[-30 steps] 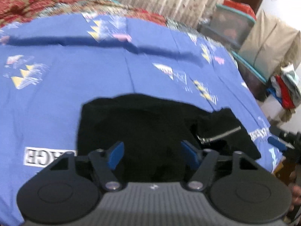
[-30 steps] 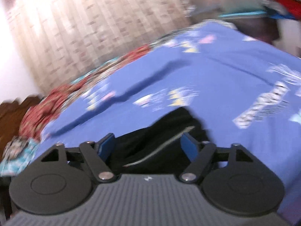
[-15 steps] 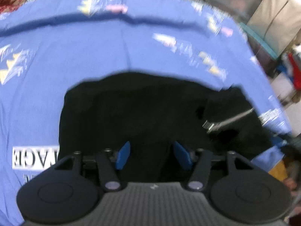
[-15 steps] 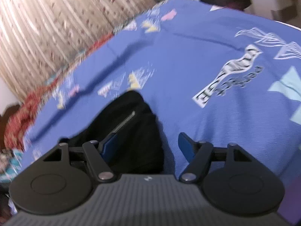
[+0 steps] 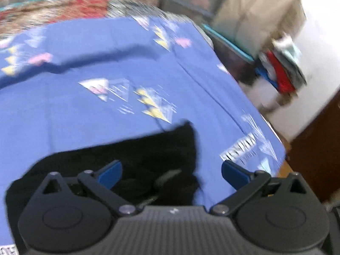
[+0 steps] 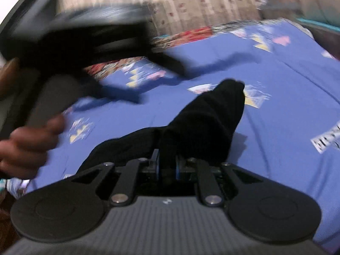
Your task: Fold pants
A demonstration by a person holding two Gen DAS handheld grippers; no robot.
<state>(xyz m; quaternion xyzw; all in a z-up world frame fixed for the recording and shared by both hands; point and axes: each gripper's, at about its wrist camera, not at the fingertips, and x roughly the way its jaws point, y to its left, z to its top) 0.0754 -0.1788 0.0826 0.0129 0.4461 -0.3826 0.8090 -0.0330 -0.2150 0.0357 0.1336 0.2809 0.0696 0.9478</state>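
The black pants (image 5: 148,161) lie bunched on the blue bedsheet (image 5: 106,110), low in the left wrist view. My left gripper (image 5: 172,175) hovers over their right end. Its jaws are opening and stand wide apart, and neither blue pad presses on the cloth. In the right wrist view my right gripper (image 6: 167,165) is closing, its pads pinched on a fold of the black pants (image 6: 212,116), which rise in a ridge ahead of it. A person's hand (image 6: 27,146) holds the blurred black body of the other tool (image 6: 74,31) at upper left.
The blue sheet (image 6: 276,85) carries printed triangles and lettering. A red patterned blanket (image 5: 63,8) lies at the bed's far side, with a curtain (image 6: 191,4) behind. Right of the bed stand storage boxes (image 5: 244,14), a clothes pile (image 5: 282,70) and dark wooden furniture (image 5: 314,148).
The left gripper's jaws have spread wide and it has swung right and up off the pants. The right gripper's jaws have come together on the black cloth, which now stands up in front of it.
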